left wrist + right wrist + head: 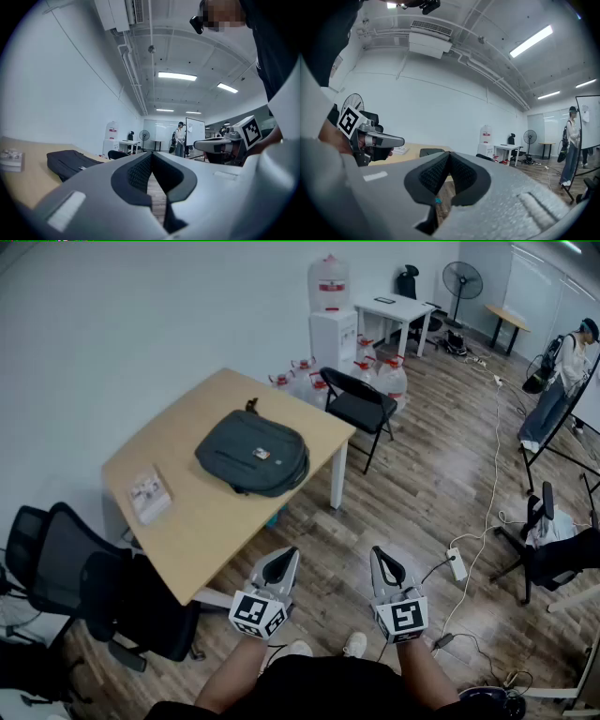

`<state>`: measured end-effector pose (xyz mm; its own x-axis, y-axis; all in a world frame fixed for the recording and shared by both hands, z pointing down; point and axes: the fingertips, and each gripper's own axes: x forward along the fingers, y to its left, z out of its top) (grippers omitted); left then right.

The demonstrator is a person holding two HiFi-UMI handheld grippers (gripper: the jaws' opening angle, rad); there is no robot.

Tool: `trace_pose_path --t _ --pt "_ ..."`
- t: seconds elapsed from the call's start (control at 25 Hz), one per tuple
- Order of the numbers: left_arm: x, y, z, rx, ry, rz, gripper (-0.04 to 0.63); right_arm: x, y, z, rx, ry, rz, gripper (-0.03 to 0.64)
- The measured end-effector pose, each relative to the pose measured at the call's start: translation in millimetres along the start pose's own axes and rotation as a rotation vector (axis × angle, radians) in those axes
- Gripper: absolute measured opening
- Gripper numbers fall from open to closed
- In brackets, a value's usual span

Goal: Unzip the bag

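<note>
Grey-green fabric bag point(253, 453) lying flat near the middle of a pale wooden counter point(202, 531), seen from above by a person standing off the counter's near corner. A left gripper point(283, 557) and a right gripper point(381, 557) are held level, side by side over the wooden floor point(441, 474), close to the person's body and well apart from the bag. Each gripper's fingers point(135, 172) are clenched together with nothing between them; both gripper views show the dark ribbed pads meeting on empty air. The task looks not yet begun: this appears to be the approach step, and the bag seems closed as far as can be told. The next move probably calls for reaching forward to the counter, releasing the fingers, steadying the bag with one gripper and pinching the zip pull with the other. The pull itself is too small to make out. The bag's carry-handle end points toward the far edge of the counter, away from the person, and its long axis seems to run from that handle diagonally back toward the counter's near right edge. A small white booklet or box point(148, 493) lies on the counter to the bag's left, well apart from it.
</note>
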<state>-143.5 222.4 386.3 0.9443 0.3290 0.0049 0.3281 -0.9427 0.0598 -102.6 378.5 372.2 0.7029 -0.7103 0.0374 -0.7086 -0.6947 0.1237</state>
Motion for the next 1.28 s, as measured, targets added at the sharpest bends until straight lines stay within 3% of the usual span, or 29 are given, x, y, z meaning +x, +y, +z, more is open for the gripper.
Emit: trace_pose_path --t 0.44,0.76,1.28 --pt "-10.1 18.0 -15.4 -0.008 0.032 -0.018 0.018 11.8 16.6 -5.5 0.039 0.005 -0.011 0.003" --pt "-20.0 41.8 -40.5 -0.009 0.087 -0.027 0.018 22.6 37.2 -33.3 0.065 0.071 -0.018 0.003" --pt "51.5 105.0 -45.2 0.020 0.144 0.074 0.018 122.5 -4.1 -46.6 0.024 0.067 0.151 0.003"
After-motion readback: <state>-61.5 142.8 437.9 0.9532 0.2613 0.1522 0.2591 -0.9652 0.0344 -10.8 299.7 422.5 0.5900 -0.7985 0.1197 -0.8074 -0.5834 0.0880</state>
